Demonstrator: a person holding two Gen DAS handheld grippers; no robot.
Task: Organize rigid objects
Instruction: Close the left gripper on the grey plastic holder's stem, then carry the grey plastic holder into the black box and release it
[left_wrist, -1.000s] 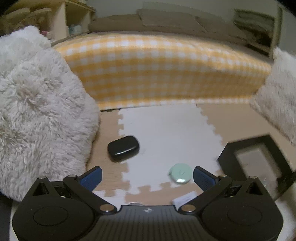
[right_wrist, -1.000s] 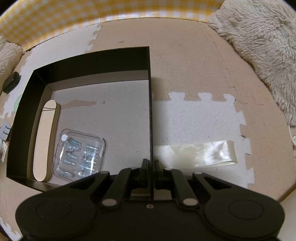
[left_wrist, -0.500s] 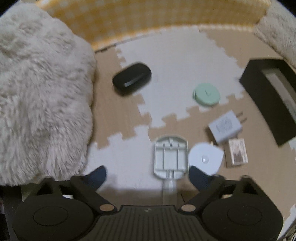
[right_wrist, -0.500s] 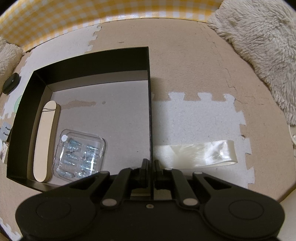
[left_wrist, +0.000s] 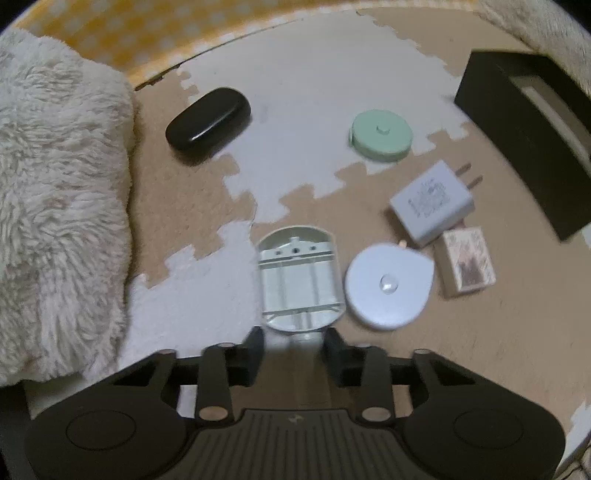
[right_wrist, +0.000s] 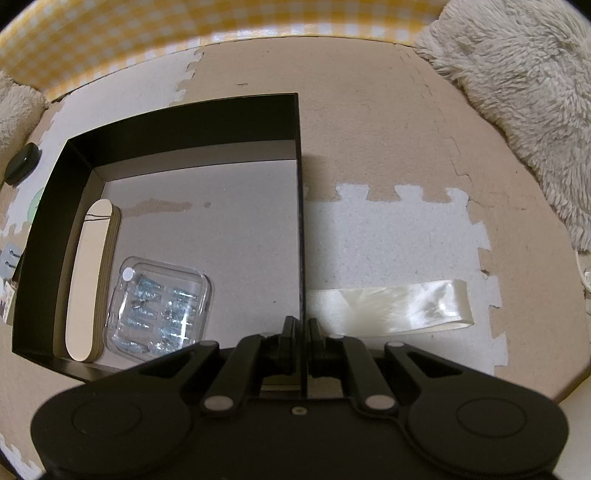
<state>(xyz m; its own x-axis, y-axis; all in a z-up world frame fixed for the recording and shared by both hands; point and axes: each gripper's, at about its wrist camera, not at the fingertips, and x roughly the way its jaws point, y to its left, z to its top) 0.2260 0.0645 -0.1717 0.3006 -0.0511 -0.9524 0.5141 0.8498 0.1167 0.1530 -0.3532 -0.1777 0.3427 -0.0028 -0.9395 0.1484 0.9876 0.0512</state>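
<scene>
You had a glossy black plastic oval case (left_wrist: 208, 123) on the rough, matt foam floor mat (left_wrist: 192, 206), beside a shaggy cream fleece cushion (left_wrist: 55, 206). The matt black cardboard box (right_wrist: 177, 129) held a clear, shiny plastic blister pack (right_wrist: 160, 308). The cream satin ribbon (right_wrist: 391, 308) gleamed.

Honestly nothing readable here. The white charger (left_wrist: 433, 204) has grey print on its face, but it's too blurry to make out. The little box (left_wrist: 467, 261) beside it shows a smudgy picture, no legible words.
</scene>
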